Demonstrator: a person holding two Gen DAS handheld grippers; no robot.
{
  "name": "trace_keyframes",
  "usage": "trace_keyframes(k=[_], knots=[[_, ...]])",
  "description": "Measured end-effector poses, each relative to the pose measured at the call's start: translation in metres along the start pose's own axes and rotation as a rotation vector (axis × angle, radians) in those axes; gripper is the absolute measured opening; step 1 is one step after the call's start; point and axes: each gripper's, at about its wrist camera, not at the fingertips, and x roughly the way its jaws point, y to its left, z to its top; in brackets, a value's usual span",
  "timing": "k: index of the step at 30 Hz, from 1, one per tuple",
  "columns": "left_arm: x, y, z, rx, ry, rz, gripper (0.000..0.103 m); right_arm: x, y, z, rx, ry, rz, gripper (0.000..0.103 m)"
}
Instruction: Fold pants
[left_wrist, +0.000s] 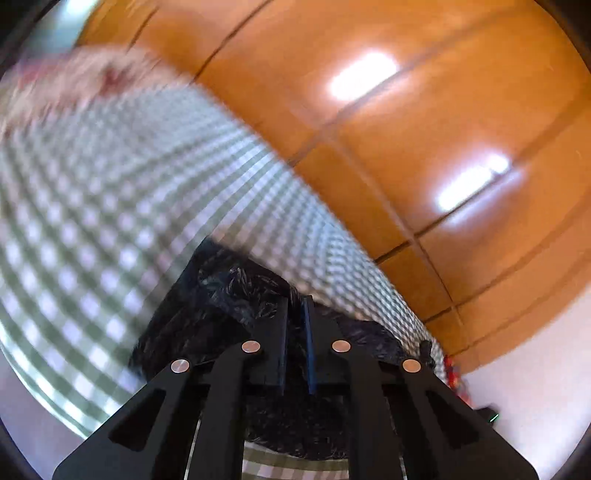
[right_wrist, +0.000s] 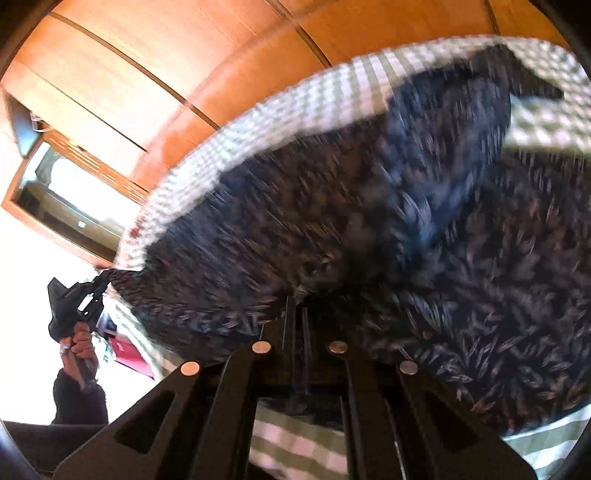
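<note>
Dark pants (right_wrist: 369, 192) with a small leaf-like print are spread and lifted over a green and white checked cloth (right_wrist: 295, 96). My right gripper (right_wrist: 297, 302) is shut, with pants fabric bunched at its tips. In the left wrist view a fold of the pants (left_wrist: 236, 291) gathers around my left gripper (left_wrist: 297, 310), whose fingers stand almost together. The right wrist view shows the left gripper (right_wrist: 99, 284) at the far left, pinching a corner of the pants that pulls taut toward it. A person's hand (right_wrist: 79, 343) holds its handle. Both views are blurred.
The checked cloth (left_wrist: 110, 184) covers the surface under the pants. Orange wooden panels (left_wrist: 406, 110) rise behind it. A framed opening (right_wrist: 66, 195) is at the left, a red item (right_wrist: 129, 350) sits below the cloth edge, and a red patterned object (left_wrist: 452, 369) lies at the right.
</note>
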Motion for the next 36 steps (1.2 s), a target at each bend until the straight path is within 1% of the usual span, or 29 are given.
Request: trace_keyframes(k=[2, 4, 5, 7, 9, 11, 12, 13, 15, 17, 19, 20, 21, 22, 23, 24, 25, 27, 29, 31, 32, 33, 34, 35, 36], knots=[[-0.006, -0.003, -0.002, 0.059, 0.006, 0.029, 0.007, -0.018, 0.008, 0.000, -0.040, -0.023, 0.012, 0.002], [0.000, 0.011, -0.012, 0.064, 0.056, 0.084, 0.007, -0.026, 0.009, -0.005, -0.056, -0.020, 0.008, 0.002], [0.007, 0.023, -0.021, 0.047, 0.098, 0.119, 0.007, -0.024, 0.006, -0.010, -0.054, 0.000, 0.004, 0.002], [0.017, 0.040, -0.034, 0.022, 0.146, 0.166, 0.007, -0.011, 0.001, -0.025, -0.061, 0.057, -0.037, 0.002], [0.025, 0.055, -0.045, -0.014, 0.173, 0.191, 0.007, 0.000, -0.005, -0.035, -0.059, 0.088, -0.067, 0.002], [0.026, 0.056, -0.057, 0.004, 0.195, 0.216, 0.007, 0.012, -0.012, -0.041, -0.047, 0.107, -0.090, 0.002], [0.026, 0.051, -0.058, 0.039, 0.195, 0.230, 0.007, 0.014, -0.014, -0.042, -0.050, 0.109, -0.094, 0.002], [0.025, 0.051, -0.057, 0.048, 0.190, 0.231, 0.007, 0.014, -0.013, -0.042, -0.058, 0.108, -0.097, 0.002], [0.019, 0.053, -0.052, 0.023, 0.172, 0.219, 0.007, 0.009, -0.011, -0.040, -0.074, 0.105, -0.100, 0.002], [0.017, 0.055, -0.053, 0.027, 0.171, 0.234, 0.007, 0.007, -0.004, -0.040, -0.085, 0.098, -0.094, 0.002], [0.018, 0.056, -0.053, 0.016, 0.190, 0.259, 0.015, 0.007, -0.002, -0.040, -0.093, 0.118, -0.093, 0.002], [0.015, 0.055, -0.052, 0.008, 0.182, 0.272, 0.022, 0.006, -0.005, -0.039, -0.077, 0.119, -0.087, 0.003], [0.011, 0.052, -0.050, 0.006, 0.169, 0.275, 0.023, 0.002, -0.010, -0.038, -0.061, 0.119, -0.069, 0.003], [0.004, 0.048, -0.047, 0.016, 0.139, 0.284, 0.023, -0.005, -0.016, -0.035, -0.053, 0.101, -0.073, 0.007], [-0.002, 0.044, -0.044, 0.031, 0.115, 0.294, 0.023, -0.015, -0.023, -0.032, -0.032, 0.066, -0.073, 0.015], [-0.008, 0.036, -0.040, 0.057, 0.083, 0.297, 0.023, -0.029, -0.033, -0.026, 0.006, 0.025, -0.064, 0.021], [-0.013, 0.029, -0.037, 0.075, 0.063, 0.281, 0.023, -0.040, -0.041, -0.020, 0.037, -0.012, -0.064, 0.034], [-0.014, 0.008, -0.038, 0.123, 0.049, 0.221, 0.023, -0.066, -0.066, -0.004, 0.113, -0.107, -0.099, 0.036], [-0.004, -0.011, -0.042, 0.171, 0.070, 0.180, 0.023, -0.085, -0.093, 0.015, 0.195, -0.189, -0.126, 0.036], [0.015, -0.041, -0.057, 0.250, 0.129, 0.106, 0.023, -0.094, -0.121, 0.032, 0.286, -0.251, -0.151, 0.036], [0.023, -0.052, -0.064, 0.278, 0.156, 0.079, 0.023, -0.096, -0.138, 0.043, 0.344, -0.279, -0.136, 0.036], [0.036, -0.069, -0.076, 0.323, 0.202, 0.038, 0.023, -0.095, -0.152, 0.051, 0.400, -0.300, -0.133, 0.036], [0.048, -0.084, -0.087, 0.356, 0.240, -0.002, 0.023, -0.094, -0.167, 0.059, 0.460, -0.320, -0.144, 0.036], [0.056, -0.096, -0.095, 0.378, 0.272, -0.034, 0.023, -0.091, -0.184, 0.067, 0.522, -0.339, -0.138, 0.036], [0.070, -0.114, -0.108, 0.416, 0.322, -0.082, 0.023, -0.088, -0.194, 0.074, 0.555, -0.350, -0.136, 0.036]])
